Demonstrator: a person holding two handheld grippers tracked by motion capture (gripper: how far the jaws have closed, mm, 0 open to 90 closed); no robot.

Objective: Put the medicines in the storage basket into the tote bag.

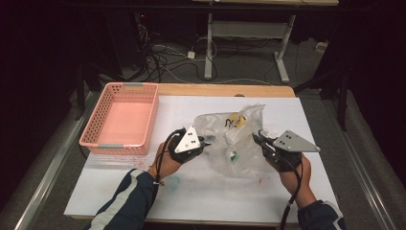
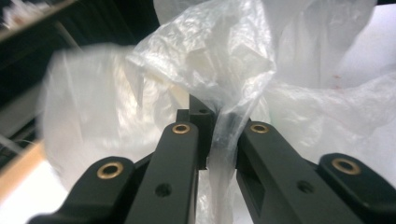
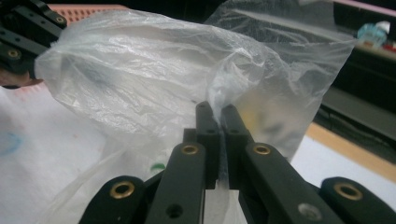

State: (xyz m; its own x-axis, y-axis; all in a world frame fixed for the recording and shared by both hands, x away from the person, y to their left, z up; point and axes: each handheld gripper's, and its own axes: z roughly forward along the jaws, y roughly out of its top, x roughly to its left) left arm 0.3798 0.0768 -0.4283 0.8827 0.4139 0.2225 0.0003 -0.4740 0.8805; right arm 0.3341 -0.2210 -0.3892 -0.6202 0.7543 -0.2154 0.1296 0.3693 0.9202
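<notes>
A clear plastic bag [image 1: 230,139] lies crumpled in the middle of the white table, with small yellow, black and green items showing through it. My left gripper [image 1: 207,141] holds the bag's left side; in the left gripper view its jaws are shut on a fold of the plastic bag [image 2: 205,65]. My right gripper [image 1: 257,138] pinches the bag's right side, and in the right gripper view its jaws are shut on the film of the plastic bag [image 3: 154,79]. The left gripper [image 3: 18,37] appears at the top left of that view.
A pink perforated basket [image 1: 103,117] stands empty at the table's back left. The white sheet [image 1: 215,191] covers the table, with faint coloured marks on it. Beyond the far edge are cables [image 1: 163,57] and a desk frame [image 1: 249,38] on the floor.
</notes>
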